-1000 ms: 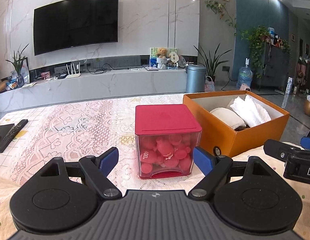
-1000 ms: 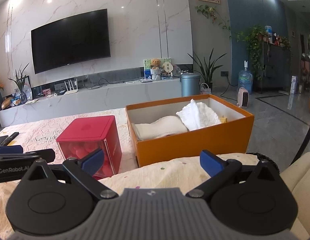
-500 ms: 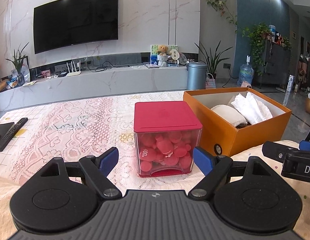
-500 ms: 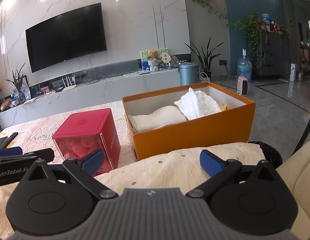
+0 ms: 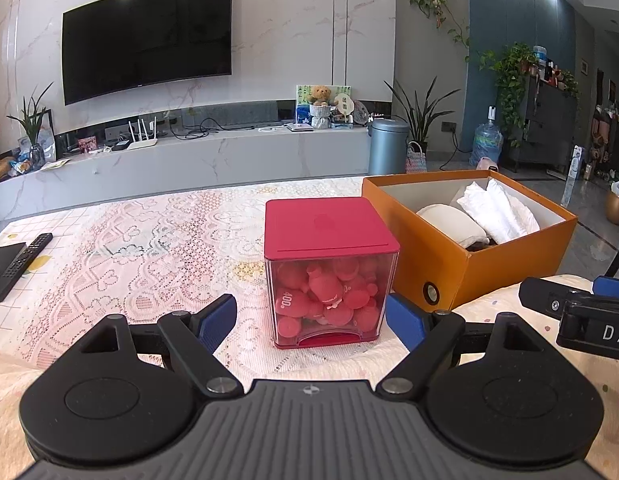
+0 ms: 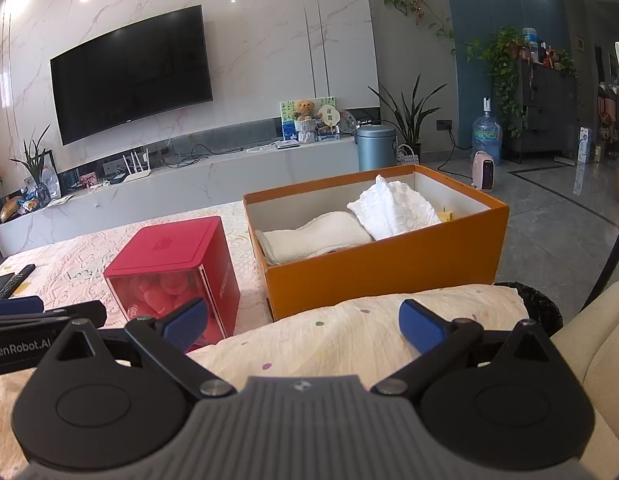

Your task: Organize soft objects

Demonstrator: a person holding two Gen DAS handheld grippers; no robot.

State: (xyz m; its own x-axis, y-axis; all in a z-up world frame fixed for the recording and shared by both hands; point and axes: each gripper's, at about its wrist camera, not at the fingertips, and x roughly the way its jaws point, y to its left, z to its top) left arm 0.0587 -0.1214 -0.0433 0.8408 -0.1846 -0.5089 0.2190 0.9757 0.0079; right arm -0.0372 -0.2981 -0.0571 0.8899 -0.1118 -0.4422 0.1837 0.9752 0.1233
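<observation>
Left gripper (image 5: pixel 311 320) low over the lace-covered worktop (image 5: pixel 121 248), jaws spread wide and holding nothing, blue pads flanking the near face of the red-lidded clear box (image 5: pixel 329 268) without touching it. Inside that box, a heap of pink-red soft toys (image 5: pixel 321 296), pressed against the transparent front wall; lid shut and flat.

Just right of the red-lidded box, nearly touching its far corner: orange cardboard box (image 6: pixel 385 268), open at the top. Inside it, a cream folded cloth (image 6: pixel 317 236) on the side nearer the red-lidded box, and a crumpled white cloth (image 6: pixel 393 208) leaning beyond it toward the far wall. Something small and yellow (image 6: pixel 445 215) past the white cloth, too little of it showing to identify.

Right gripper (image 6: pixel 303 324) in front of the orange box, jaws likewise wide apart and empty, hovering over a pale dotted quilt (image 6: pixel 349 340) bunched against the orange box's near wall. Whether the pads touch the quilt: cannot tell.

Far left of the red-lidded box, at the worktop's edge: a black remote (image 5: pixel 21 264) beside a flat dark device. Beyond the worktop, a wall-mounted television (image 5: pixel 145 36) above a long marble console.
</observation>
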